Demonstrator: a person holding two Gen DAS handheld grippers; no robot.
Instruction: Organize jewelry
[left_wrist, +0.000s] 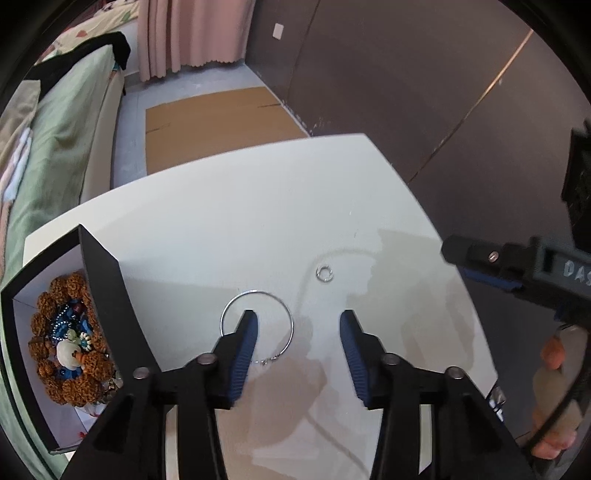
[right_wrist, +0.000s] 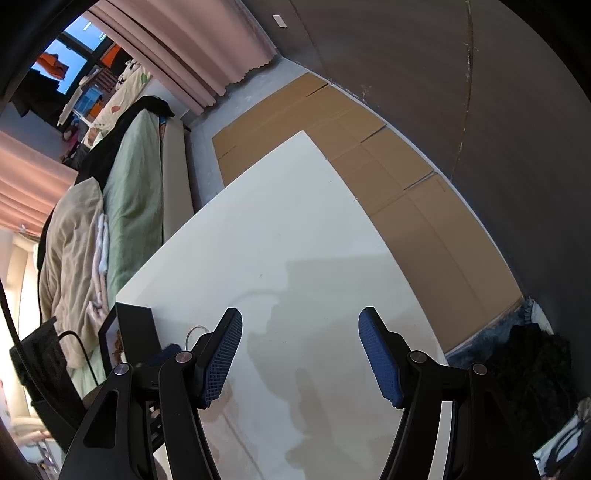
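A thin silver bangle (left_wrist: 284, 312) with a small clasp lies flat on the white table (left_wrist: 229, 229). A small silver ring (left_wrist: 324, 273) lies just beyond it. My left gripper (left_wrist: 298, 325) is open and empty above the table, its left finger over the bangle. A black box (left_wrist: 105, 280) at the left holds a brown bead bracelet (left_wrist: 70, 387) and other beaded jewelry. My right gripper (right_wrist: 300, 321) is open and empty over the white table (right_wrist: 295, 221); it also shows at the right edge of the left wrist view (left_wrist: 491, 258). The bangle (right_wrist: 195, 330) peeks out behind the right gripper's left finger.
The black box (right_wrist: 136, 332) stands at the table's left edge. A bed with green and beige bedding (right_wrist: 129, 192) lies left of the table. Flattened cardboard (right_wrist: 406, 192) covers the floor beyond. A dark wall (left_wrist: 406, 92) and pink curtains (left_wrist: 188, 33) stand behind.
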